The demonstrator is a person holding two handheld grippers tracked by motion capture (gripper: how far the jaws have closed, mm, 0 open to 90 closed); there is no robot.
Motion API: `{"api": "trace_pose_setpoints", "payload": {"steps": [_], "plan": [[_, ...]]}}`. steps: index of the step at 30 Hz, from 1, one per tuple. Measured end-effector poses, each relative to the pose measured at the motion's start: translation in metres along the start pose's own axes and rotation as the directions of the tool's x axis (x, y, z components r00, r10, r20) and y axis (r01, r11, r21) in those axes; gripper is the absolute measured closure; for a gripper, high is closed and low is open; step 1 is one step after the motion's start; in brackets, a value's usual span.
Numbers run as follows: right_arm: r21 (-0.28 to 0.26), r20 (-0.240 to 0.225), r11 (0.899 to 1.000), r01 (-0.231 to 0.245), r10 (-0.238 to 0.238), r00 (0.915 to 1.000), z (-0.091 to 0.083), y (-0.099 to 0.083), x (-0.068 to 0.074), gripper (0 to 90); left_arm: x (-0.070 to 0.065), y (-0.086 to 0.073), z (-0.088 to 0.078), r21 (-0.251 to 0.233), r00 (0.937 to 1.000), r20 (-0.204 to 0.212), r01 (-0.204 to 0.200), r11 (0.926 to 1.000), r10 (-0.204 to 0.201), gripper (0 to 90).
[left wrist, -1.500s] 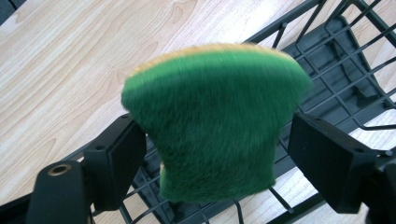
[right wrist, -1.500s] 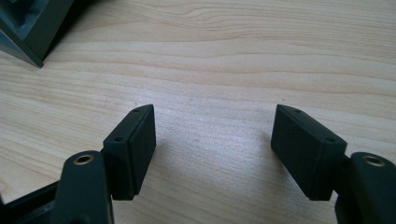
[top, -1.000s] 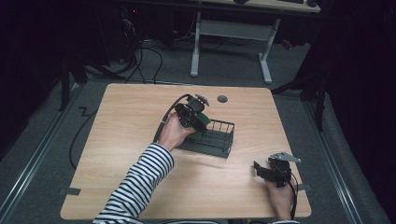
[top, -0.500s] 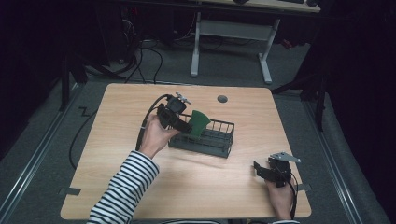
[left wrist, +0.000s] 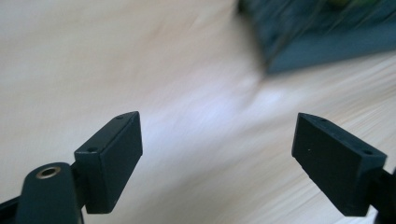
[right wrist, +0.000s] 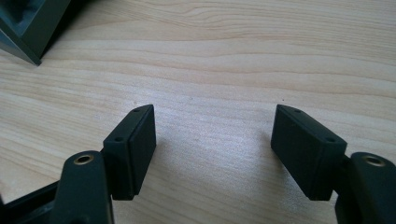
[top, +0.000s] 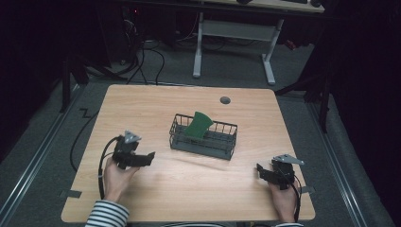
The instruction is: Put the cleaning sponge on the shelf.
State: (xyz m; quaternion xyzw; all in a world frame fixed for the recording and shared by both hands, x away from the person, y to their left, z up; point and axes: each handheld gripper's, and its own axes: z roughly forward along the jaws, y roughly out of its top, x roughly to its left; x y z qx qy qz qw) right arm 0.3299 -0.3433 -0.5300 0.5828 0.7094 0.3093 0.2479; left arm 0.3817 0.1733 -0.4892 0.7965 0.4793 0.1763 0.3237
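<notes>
A green piece (top: 198, 125) leans inside the wire basket (top: 203, 143) on the table (top: 189, 189).

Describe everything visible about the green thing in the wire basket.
The green piece looks like a flat, stiff sheet, dark green with a matte surface, wider at its curved top edge and narrower toward the bottom. It stands tilted in the left part of the black wire basket, leaning toward the far rim, its top rising above the wires. Its lower end is hidden inside the basket. Only the basket touches it; neither claw is near it. Its material cannot be told.
</notes>
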Motion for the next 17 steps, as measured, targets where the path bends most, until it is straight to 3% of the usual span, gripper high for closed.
{"api": "trace_pose_setpoints", "payload": {"steps": [5,6,8,17], "plan": [[0.000,0.010,1.000,0.012,-0.012,0.9999,0.000,0.000,0.001,30.9,0.015,-0.042,0.013,-0.005,0.9956,-0.083,0.042,0.9991,-0.043,15.5],[0.005,0.012,1.000,0.014,-0.014,0.9998,0.000,0.000,0.001,30.9,0.018,-0.053,0.016,-0.057,0.9955,-0.073,0.056,0.9968,-0.061,15.0],[0.006,0.014,1.000,0.014,-0.014,0.9998,0.000,0.000,0.002,30.8,0.020,-0.056,0.013,-0.068,0.9912,-0.099,0.081,0.9944,-0.087,16.0],[0.006,0.014,1.000,0.015,-0.015,0.9998,0.000,0.000,0.002,30.8,0.019,-0.056,0.013,-0.068,0.9906,-0.106,0.080,0.9945,-0.087,15.6]]}}
